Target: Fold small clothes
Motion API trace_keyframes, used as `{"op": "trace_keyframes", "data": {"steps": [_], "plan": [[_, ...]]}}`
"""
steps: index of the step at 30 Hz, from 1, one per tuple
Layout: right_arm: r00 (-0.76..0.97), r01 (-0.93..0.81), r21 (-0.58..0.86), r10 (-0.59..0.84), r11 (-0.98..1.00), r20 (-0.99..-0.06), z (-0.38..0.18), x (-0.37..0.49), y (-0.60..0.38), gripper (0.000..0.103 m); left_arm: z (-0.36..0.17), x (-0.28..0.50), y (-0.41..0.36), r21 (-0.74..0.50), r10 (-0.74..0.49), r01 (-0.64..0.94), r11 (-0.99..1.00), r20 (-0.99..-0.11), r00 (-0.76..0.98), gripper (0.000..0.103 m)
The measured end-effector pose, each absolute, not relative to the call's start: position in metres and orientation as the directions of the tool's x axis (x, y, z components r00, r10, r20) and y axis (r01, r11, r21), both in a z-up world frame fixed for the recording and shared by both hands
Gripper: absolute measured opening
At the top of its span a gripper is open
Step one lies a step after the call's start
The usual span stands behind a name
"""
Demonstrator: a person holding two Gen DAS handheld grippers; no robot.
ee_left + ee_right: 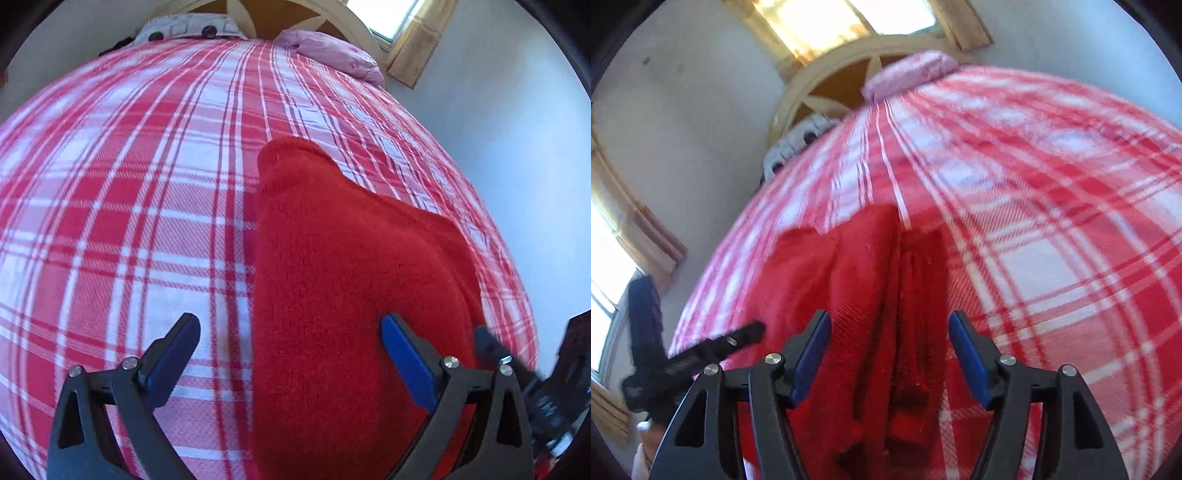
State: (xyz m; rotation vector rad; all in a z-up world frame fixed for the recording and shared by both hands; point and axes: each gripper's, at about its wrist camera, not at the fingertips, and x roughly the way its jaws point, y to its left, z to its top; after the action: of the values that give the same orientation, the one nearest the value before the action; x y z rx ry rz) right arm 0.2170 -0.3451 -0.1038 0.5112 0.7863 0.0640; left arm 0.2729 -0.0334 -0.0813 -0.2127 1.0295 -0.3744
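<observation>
A small red fleece garment (343, 258) lies folded on the red-and-white plaid bedspread (129, 192). My left gripper (291, 325) hangs just over the garment's near end, jaws wide apart; its right finger is above the red cloth, its left finger above the plaid, and nothing is pinched. In the right wrist view the same garment (857, 280) shows stacked layers with a dark fold line down its middle. My right gripper (889, 319) stands open over that fold, and the pads do not press on the cloth. Each gripper shows at the edge of the other's view.
A pink pillow (332, 51) and a grey patterned pillow (184, 29) lie at the head of the bed against a wooden headboard (820, 85). White wall (517, 147) runs close along the bed's right side. Windows (849, 22) sit behind the headboard.
</observation>
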Motion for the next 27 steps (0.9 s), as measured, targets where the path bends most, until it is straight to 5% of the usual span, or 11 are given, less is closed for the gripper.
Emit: {"op": "trace_keyframes", "data": {"steps": [8, 14, 19, 27], "plan": [[0.729, 0.113, 0.427, 0.217, 0.897, -0.649, -0.117, 0.219, -0.331, 0.078, -0.080, 0.265, -0.058, -0.161, -0.280, 0.258, 0.953, -0.794, 0.540, 0.103], [0.713, 0.122, 0.398, 0.199, 0.909, -0.673, -0.121, 0.225, -0.328, 0.077, -0.077, 0.257, -0.069, -0.060, -0.253, 0.324, 0.944, -0.762, 0.597, 0.092], [0.720, 0.102, 0.365, 0.185, 0.925, -0.669, -0.118, 0.222, -0.320, 0.056, -0.078, 0.257, -0.068, -0.093, -0.294, 0.350, 0.932, -0.760, 0.579, 0.080], [0.734, 0.090, 0.341, 0.169, 0.936, -0.658, -0.115, 0.219, -0.315, 0.051, -0.075, 0.249, -0.077, -0.079, -0.299, 0.366, 0.927, -0.746, 0.596, 0.059]]}}
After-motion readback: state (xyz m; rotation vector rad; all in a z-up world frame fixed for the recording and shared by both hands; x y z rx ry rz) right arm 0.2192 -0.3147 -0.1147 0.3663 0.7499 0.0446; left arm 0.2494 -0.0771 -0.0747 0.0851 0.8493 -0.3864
